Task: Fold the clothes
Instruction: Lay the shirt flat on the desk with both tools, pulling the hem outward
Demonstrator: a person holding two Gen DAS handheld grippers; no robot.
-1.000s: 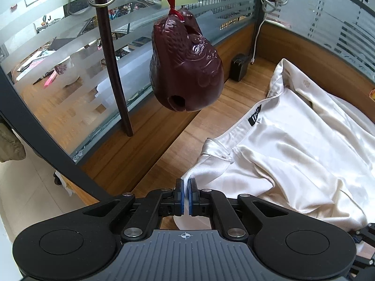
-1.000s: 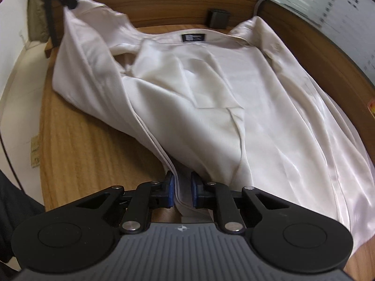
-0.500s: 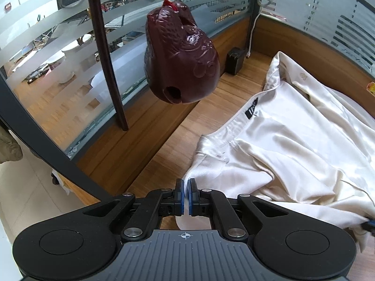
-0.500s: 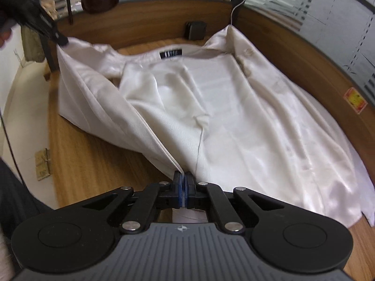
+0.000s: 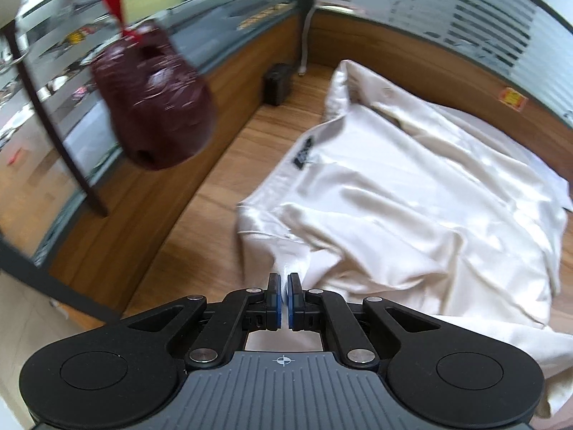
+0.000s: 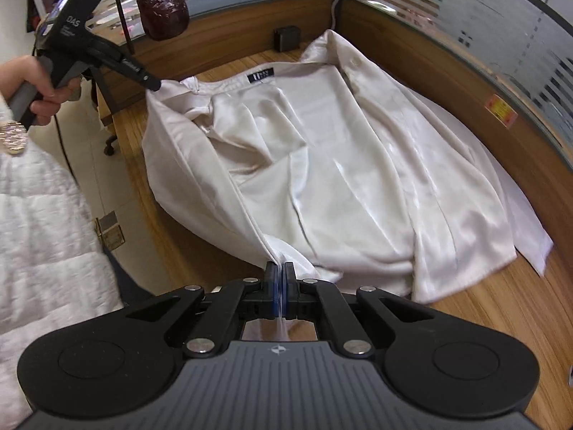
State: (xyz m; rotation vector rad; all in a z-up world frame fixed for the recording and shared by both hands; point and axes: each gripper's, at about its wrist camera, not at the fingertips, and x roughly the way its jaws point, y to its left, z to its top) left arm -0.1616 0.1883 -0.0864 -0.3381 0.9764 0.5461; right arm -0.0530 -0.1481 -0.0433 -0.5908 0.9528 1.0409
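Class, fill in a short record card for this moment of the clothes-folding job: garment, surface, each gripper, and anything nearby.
garment: cream satin jacket, spread open with lining up, black neck label at the far edge
surface: wooden desk with a raised wooden rim
left gripper: jaws shut on a corner of the jacket near the collar
right gripper: jaws shut on the jacket's front edge
hand: holds the left gripper's handle
nearby: dark red hanging ornament; small black box at the back of the desk
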